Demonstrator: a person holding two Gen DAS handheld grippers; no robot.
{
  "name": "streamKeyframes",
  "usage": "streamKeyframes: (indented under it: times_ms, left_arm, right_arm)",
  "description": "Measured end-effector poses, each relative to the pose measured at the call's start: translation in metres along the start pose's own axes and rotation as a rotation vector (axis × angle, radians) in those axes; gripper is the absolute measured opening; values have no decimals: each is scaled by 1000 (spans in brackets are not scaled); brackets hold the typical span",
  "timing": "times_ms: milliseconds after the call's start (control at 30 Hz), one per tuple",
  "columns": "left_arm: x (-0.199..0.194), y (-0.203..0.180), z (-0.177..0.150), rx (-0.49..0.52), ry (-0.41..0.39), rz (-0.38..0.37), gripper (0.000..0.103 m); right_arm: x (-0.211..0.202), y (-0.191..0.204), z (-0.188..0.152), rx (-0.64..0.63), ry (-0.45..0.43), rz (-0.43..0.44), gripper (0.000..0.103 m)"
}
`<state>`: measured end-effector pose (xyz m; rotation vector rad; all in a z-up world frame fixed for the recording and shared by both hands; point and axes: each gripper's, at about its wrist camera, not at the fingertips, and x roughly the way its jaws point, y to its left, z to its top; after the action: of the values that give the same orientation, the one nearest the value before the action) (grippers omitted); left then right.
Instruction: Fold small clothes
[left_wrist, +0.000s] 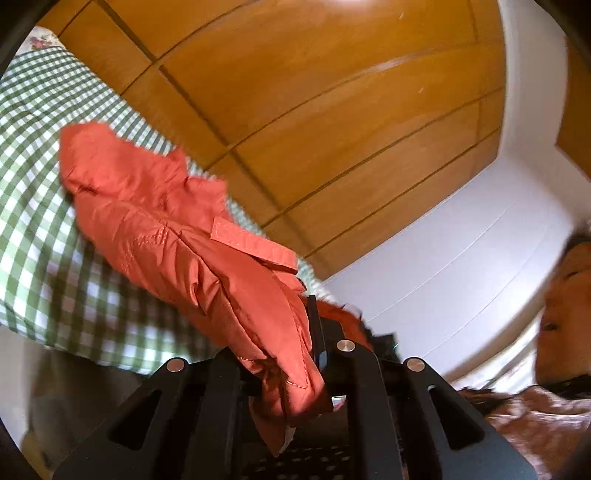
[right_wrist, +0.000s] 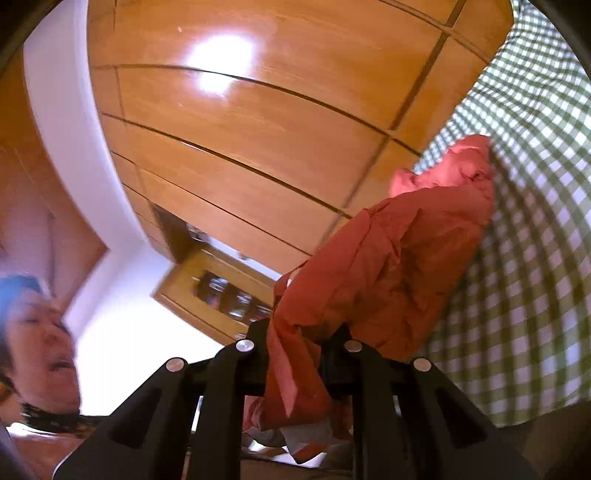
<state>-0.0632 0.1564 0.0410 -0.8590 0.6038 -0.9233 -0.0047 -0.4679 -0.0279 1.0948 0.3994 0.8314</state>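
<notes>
My left gripper (left_wrist: 295, 373) is clamped on one edge of the orange garment (left_wrist: 177, 229), and my right gripper (right_wrist: 299, 354) is pinched on another part of it, so the small piece hangs lifted between them, with the green checked cloth (left_wrist: 48, 206) on its far side. I judge this the lift-and-spread step. Next I should draw the held edges apart, then lay the garment flat for the first fold.
</notes>
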Motion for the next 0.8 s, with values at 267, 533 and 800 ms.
streamKeyframes:
  times_ms: [267,533,800]
  left_arm:
    - [-23,10,27,-120,-109,-83,11]
    - [36,54,100,-167,-92,46,11]
    - [80,120,137,-211,-110,252,14]
  right_arm:
    - [6,-4,20,103,-84,105,14]
    - [64,-56,74,219,-125,-9,14]
    - [105,-127,107,301,-164,-184,25]
